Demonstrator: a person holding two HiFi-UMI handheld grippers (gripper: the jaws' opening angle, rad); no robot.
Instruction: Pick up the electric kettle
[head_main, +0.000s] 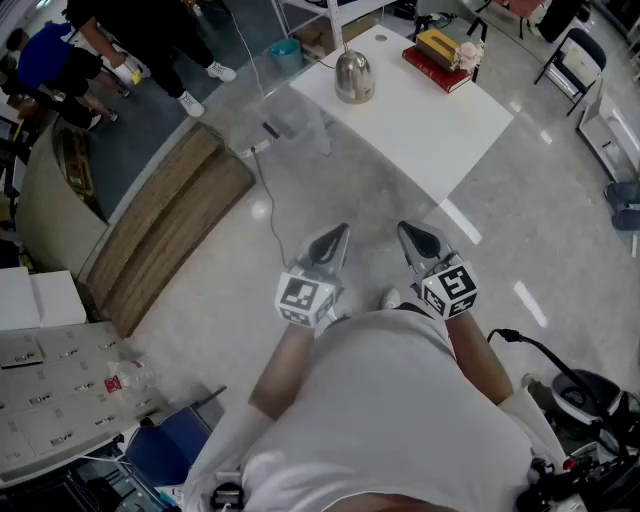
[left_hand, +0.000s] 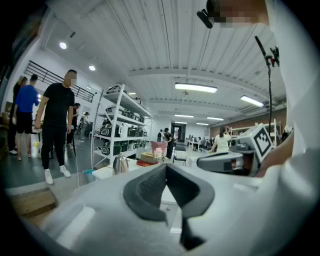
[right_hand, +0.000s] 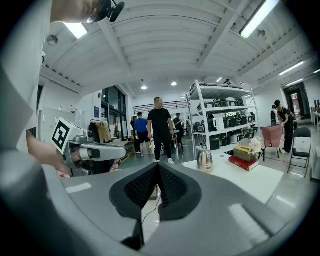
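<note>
A steel electric kettle (head_main: 353, 77) stands near the left end of a white table (head_main: 420, 125), far ahead of me. It also shows in the left gripper view as the kettle (left_hand: 119, 164) and in the right gripper view as the kettle (right_hand: 203, 160). My left gripper (head_main: 338, 235) and right gripper (head_main: 408, 233) are side by side close to my body, well short of the table. Both point forward and slightly down. The left gripper (left_hand: 166, 167) is shut with nothing in it. So is the right gripper (right_hand: 157, 166).
Red books (head_main: 437, 68) with a yellow box (head_main: 437, 45) lie on the table's far side. Wooden boards (head_main: 170, 225) and a cable (head_main: 268, 200) lie on the floor ahead left. People stand at the upper left (head_main: 150, 40). Metal shelving (right_hand: 222, 117) rises behind the table.
</note>
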